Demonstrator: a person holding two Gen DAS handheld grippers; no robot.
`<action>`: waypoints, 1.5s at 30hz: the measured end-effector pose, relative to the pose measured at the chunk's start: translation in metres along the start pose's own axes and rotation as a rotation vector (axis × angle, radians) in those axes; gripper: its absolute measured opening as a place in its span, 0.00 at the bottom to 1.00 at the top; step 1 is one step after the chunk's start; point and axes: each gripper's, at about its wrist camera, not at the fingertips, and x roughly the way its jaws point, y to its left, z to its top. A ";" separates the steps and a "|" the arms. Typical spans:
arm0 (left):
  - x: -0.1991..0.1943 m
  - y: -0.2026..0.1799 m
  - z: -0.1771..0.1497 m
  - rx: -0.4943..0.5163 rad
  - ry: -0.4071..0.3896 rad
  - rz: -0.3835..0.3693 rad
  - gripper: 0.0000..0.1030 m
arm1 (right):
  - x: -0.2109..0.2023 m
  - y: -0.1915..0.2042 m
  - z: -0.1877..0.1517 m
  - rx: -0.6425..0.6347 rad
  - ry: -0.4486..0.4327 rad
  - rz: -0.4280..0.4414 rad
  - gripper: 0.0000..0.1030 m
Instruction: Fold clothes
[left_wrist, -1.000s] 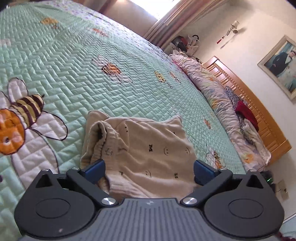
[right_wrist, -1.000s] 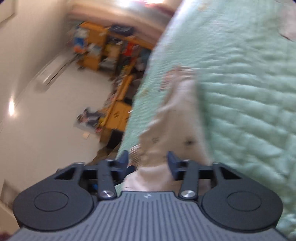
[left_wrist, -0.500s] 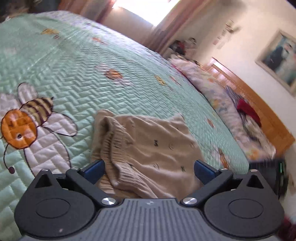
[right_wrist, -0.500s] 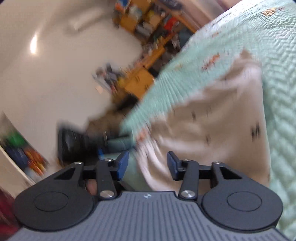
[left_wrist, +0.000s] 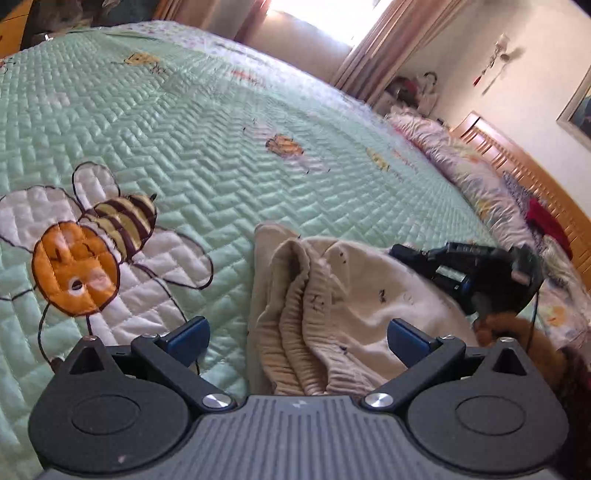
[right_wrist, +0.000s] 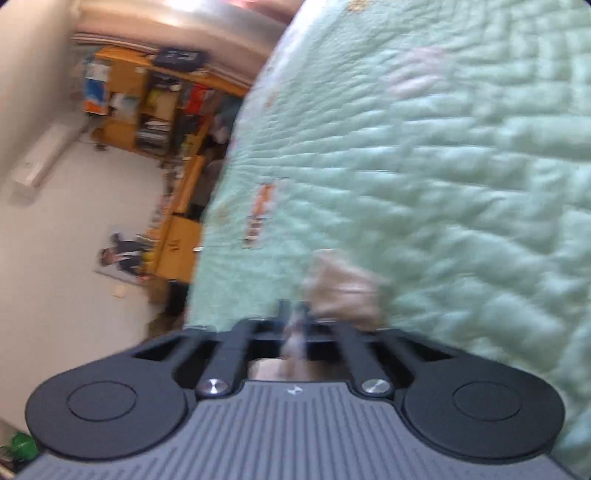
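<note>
A beige garment (left_wrist: 354, 295) with small dark prints lies bunched on the green quilted bedspread (left_wrist: 221, 147), its ribbed waistband folds facing me. My left gripper (left_wrist: 298, 336) is open and hovers low, its blue fingertips (left_wrist: 188, 334) on either side of the waistband without touching it. My right gripper (left_wrist: 402, 254) reaches in from the right over the garment's far edge. The right wrist view is blurred: the right gripper (right_wrist: 293, 314) has its fingers drawn together on a fold of the beige garment (right_wrist: 343, 288).
A large embroidered bee (left_wrist: 85, 254) marks the bedspread to the left. Pillows and rumpled bedding (left_wrist: 480, 184) line the wooden headboard (left_wrist: 535, 177) at the right. Orange shelves and cabinets (right_wrist: 155, 129) stand beyond the bed's edge.
The right gripper's fingers went from partly apart to closed on the cloth, and it came into the left wrist view. The left gripper drew back and leftwards, staying open.
</note>
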 end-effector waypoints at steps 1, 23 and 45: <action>-0.004 0.000 0.001 -0.005 -0.007 0.005 0.99 | -0.003 0.000 -0.002 -0.001 -0.012 0.030 0.03; 0.034 -0.002 0.032 0.022 -0.028 -0.205 0.91 | 0.016 0.011 0.040 -0.052 -0.069 -0.028 0.09; -0.033 -0.048 -0.003 0.195 -0.006 -0.221 0.99 | -0.051 0.055 -0.064 -0.247 -0.016 0.105 0.48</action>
